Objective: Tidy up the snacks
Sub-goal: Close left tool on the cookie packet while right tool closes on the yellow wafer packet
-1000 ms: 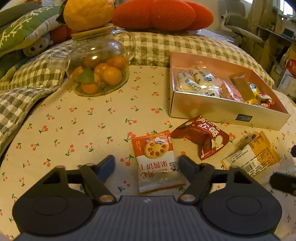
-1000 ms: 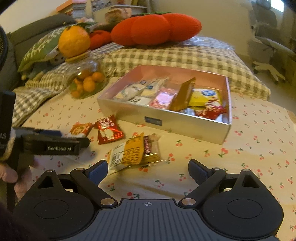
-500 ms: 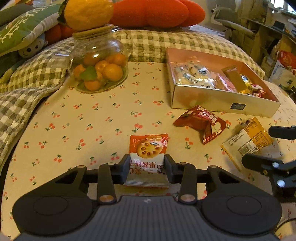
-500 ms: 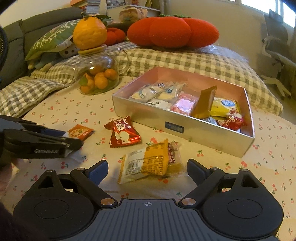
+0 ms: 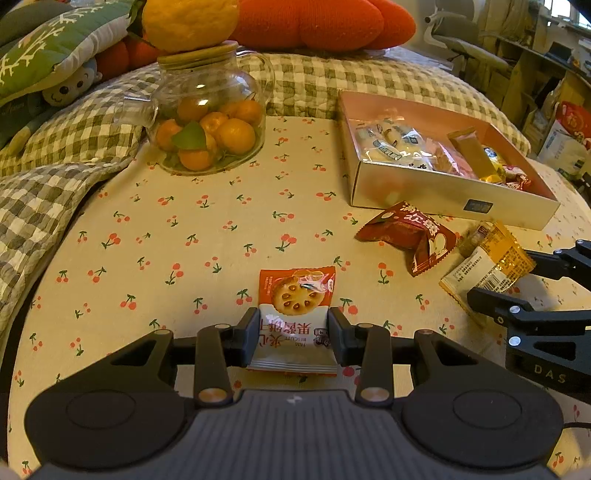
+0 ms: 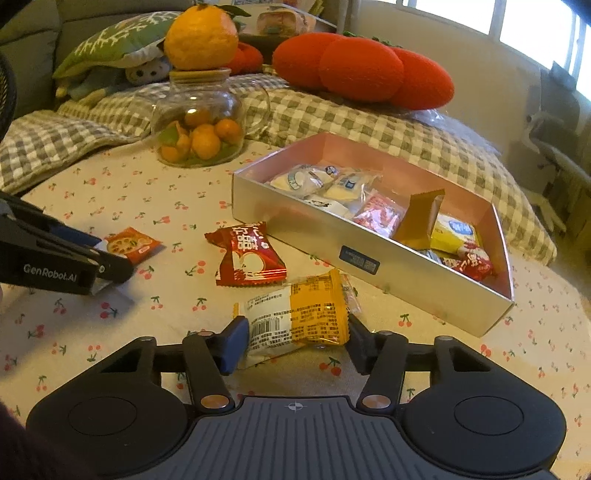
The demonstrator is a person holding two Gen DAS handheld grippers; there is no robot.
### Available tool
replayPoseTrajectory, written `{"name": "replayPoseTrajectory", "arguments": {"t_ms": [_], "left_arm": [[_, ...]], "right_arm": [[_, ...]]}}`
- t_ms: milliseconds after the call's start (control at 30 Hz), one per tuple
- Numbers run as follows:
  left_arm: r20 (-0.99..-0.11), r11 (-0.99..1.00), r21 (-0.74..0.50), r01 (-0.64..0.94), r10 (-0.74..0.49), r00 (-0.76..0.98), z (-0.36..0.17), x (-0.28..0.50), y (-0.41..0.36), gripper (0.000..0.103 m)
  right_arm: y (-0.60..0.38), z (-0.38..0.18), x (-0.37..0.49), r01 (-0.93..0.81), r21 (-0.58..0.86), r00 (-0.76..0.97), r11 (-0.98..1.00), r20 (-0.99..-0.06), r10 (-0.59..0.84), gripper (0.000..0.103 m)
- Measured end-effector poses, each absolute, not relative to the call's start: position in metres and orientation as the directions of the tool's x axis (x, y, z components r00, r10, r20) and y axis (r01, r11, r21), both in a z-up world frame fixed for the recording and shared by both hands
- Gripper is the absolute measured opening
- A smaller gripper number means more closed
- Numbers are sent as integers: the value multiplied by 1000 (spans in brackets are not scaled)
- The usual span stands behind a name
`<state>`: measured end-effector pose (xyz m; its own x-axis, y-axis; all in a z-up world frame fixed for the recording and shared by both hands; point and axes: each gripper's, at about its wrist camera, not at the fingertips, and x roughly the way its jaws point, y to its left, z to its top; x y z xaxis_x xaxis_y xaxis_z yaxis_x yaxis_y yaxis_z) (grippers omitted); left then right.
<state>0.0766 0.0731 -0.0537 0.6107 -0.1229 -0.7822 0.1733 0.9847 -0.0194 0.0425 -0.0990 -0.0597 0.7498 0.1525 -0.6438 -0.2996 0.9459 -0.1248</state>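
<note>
Bright windows point(image 6: 532, 22), pale wall point(image 6: 480, 77), white office chair point(image 5: 458, 35)

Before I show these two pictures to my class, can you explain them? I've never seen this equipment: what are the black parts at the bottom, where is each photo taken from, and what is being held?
There is no robot. A person holds a two-finger gripper in each hand, and each carries a wide-angle camera looking forward along its fingers. The black shapes at the bottom are the gripper itself.

In the left camera's picture, the left gripper is shut on a biscuit packet. In the right camera's picture, the right gripper has its fingers on either side of a yellow snack packet, close against it; whether it grips yet, I cannot tell.

Everything lies on a cherry-print cloth. A red snack packet lies loose beside an open box that already holds several snacks. Behind stands a glass jar of small oranges.
</note>
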Motion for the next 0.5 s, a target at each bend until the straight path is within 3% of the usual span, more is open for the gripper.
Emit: {"name": "replayPoseTrajectory", "arguments": {"t_ms": [300, 500], "left_arm": [[-785, 985, -32, 170, -130, 605, -53, 76, 74, 36], [-787, 984, -45, 174, -142, 600, -51, 76, 72, 36]], "right_arm": [[-97, -52, 42, -334, -91, 738, 938, -644, 200, 42], [-105, -44, 45, -327, 31, 705, 944, -657, 266, 28]]}}
